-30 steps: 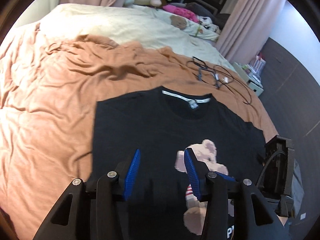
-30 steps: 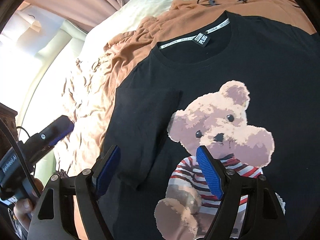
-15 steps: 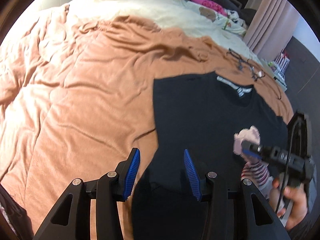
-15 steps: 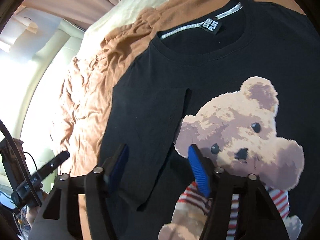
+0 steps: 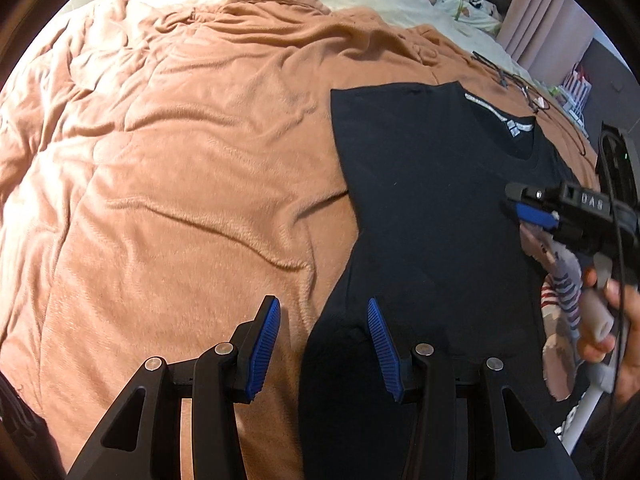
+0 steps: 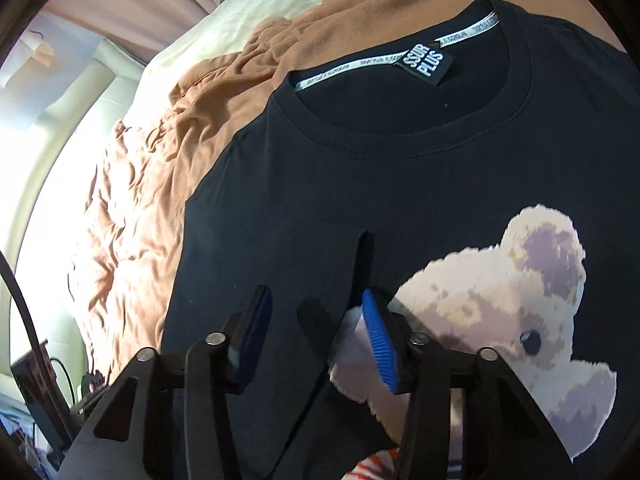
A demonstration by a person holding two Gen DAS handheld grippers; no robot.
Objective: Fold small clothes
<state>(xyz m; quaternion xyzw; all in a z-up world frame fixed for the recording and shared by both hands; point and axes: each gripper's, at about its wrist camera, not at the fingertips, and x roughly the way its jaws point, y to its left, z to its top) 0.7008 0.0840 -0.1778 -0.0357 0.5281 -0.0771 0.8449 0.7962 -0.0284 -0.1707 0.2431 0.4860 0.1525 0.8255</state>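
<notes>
Black cotton T-shirt [image 5: 432,216] lies flat, front up, on the orange-brown blanket [image 5: 180,168] covering the bed, collar toward the far end, its left sleeve [image 6: 256,272] already folded inward over the body. We see the printed teddy bear [image 6: 504,304] on the chest and a woven neck label [image 6: 426,64] inside the collar. Our left gripper [image 5: 323,346] is held low over the near left edge of the shirt, jaws apart and empty: one blue pad sits over bare blanket, the other over black fabric, so the shirt's side edge runs between them. Whether the pads touch the cloth we cannot tell. Our right gripper [image 6: 314,344] points along the shirt toward the collar, jaws likewise apart with nothing between them, straddling the free edge of the folded sleeve; its right pad hangs over the bear's ear-side margin. From the left wrist view, the right hand [image 5: 608,320] wraps the handle of that tool, fingers curled on the grip, the tool held roughly level above the bear print. A tangle of black cables [image 5: 516,84] lies on the blanket beyond the collar.
</notes>
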